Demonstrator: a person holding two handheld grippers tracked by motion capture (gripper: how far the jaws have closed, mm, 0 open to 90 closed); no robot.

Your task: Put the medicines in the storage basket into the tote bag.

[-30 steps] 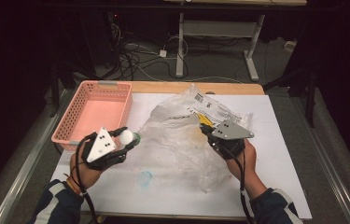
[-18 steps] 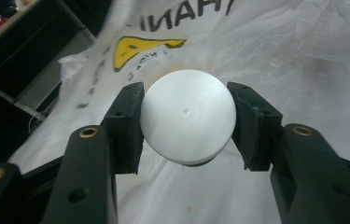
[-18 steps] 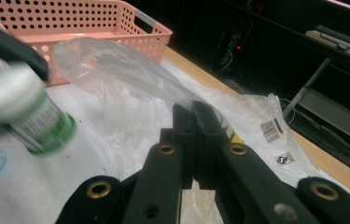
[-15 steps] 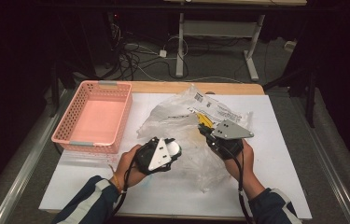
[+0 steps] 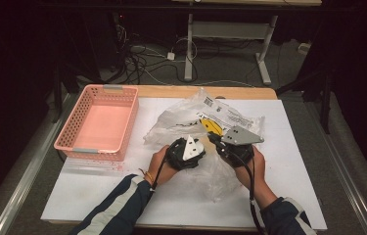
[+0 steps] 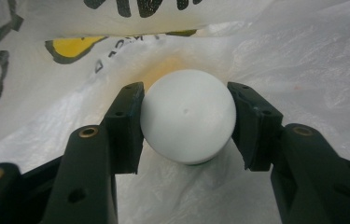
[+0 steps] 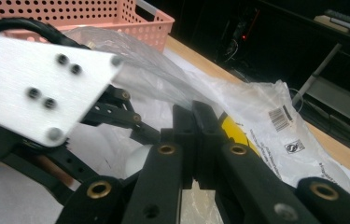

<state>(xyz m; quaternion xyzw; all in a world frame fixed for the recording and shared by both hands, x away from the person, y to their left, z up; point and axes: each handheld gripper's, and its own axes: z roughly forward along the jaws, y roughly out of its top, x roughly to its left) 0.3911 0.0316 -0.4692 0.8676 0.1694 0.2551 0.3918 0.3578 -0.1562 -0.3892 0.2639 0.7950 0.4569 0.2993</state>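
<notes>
A crumpled clear plastic bag [image 5: 191, 120] with black print and a yellow smiley lies mid-table. My left gripper [image 5: 187, 152] is pushed into the bag's near side. In the left gripper view it [image 6: 186, 89] is shut on a smooth white round object [image 6: 187, 116], with bag film [image 6: 303, 60] all around. My right gripper [image 5: 217, 142] sits just to the right, its jaws shut on a fold of the bag's edge [image 7: 182, 93] and holding it up. The right gripper view shows these jaws [image 7: 193, 112] pressed together, with the left gripper's grey plate [image 7: 37, 88] close by.
A pink perforated basket [image 5: 122, 142] stands at the table's left with nothing in it. White paper [image 5: 298, 147] covers the tabletop. Beyond the far edge are cables and a desk frame [image 5: 191, 49] on the floor.
My left gripper has carried the white object from beside the basket rightward into the bag's opening. The right gripper has stayed put, still pinching the bag.
</notes>
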